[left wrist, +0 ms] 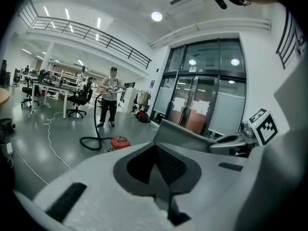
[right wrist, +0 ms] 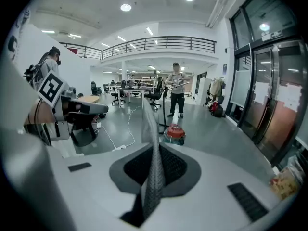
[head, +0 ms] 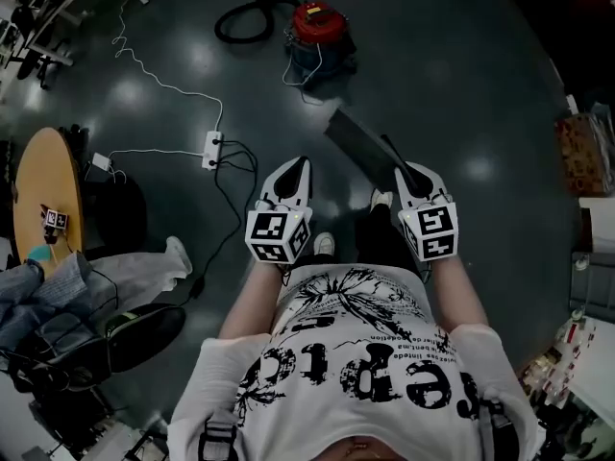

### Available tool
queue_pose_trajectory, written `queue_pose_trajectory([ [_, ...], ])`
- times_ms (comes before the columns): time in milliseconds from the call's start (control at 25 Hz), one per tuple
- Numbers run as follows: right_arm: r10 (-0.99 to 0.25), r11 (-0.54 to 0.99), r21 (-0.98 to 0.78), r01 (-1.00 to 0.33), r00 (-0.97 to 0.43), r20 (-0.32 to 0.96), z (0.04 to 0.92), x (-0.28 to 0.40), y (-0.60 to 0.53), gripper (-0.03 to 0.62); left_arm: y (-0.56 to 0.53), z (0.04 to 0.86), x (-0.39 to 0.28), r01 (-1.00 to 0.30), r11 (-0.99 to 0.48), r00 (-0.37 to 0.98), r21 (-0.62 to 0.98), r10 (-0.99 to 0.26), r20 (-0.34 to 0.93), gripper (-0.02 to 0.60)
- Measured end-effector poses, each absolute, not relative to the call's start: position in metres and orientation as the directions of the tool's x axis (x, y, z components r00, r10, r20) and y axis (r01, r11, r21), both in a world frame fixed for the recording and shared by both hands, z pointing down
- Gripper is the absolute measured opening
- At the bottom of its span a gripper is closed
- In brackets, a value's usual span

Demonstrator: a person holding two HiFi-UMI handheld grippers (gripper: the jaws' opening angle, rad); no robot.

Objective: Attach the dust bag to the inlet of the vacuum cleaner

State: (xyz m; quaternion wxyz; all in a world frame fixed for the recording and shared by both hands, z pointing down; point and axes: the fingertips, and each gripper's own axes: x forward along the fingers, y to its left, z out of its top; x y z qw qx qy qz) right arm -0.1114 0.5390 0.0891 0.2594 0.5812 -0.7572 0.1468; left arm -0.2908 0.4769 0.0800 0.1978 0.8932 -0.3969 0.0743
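Observation:
The red vacuum cleaner [head: 317,32] stands on the floor well ahead of me, its black hose [head: 245,15] curled to the left. My right gripper [head: 408,173] is shut on a flat grey dust bag [head: 360,142], which sticks out forward and to the left. In the right gripper view the bag [right wrist: 153,143] runs edge-on between the closed jaws, with the vacuum [right wrist: 174,133] beyond. At chest height beside it, my left gripper [head: 296,166] is shut and holds nothing. The left gripper view shows the bag [left wrist: 187,134] to its right and the vacuum [left wrist: 120,141] far off.
A white power strip [head: 212,148] with trailing cables lies on the dark floor to the left. A round wooden table [head: 43,190] and a seated person's legs [head: 58,281] are at far left. A person [right wrist: 175,88] stands behind the vacuum. Boxes [head: 584,152] are at the right edge.

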Motion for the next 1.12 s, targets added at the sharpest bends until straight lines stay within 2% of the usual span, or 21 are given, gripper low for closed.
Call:
queue_pose_trajectory([
  [200, -0.783, 0.333, 0.070, -0.940, -0.235, 0.577, 0.109, -0.065, 0.462, 0.025, 0.412, 0.093, -0.255, -0.777, -0.573, 0.630, 0.262, -0.711, 0.313, 0.003],
  [600, -0.663, 0.580, 0.007, -0.815, -0.467, 0.585, 0.106, 0.031, 0.281, 0.025, 0.252, 0.084, -0.150, -0.881, -0.399, 0.464, 0.254, -0.830, 0.309, 0.003],
  [800, -0.616, 0.645, 0.030, -0.764, -0.496, 0.612, 0.115, 0.074, 0.201, 0.025, 0.185, 0.087, -0.104, -0.889, -0.372, 0.445, 0.268, -0.839, 0.312, 0.003],
  [1000, -0.552, 0.687, 0.002, -0.727, -0.519, 0.653, 0.144, 0.087, 0.135, 0.025, 0.124, 0.115, -0.094, -0.903, -0.378, 0.429, 0.205, -0.819, 0.380, 0.003],
  [1120, -0.513, 0.718, -0.005, -0.696, -0.533, 0.673, 0.162, 0.080, 0.099, 0.025, 0.079, 0.133, -0.099, -0.891, -0.391, 0.453, 0.230, -0.801, 0.392, 0.003],
])
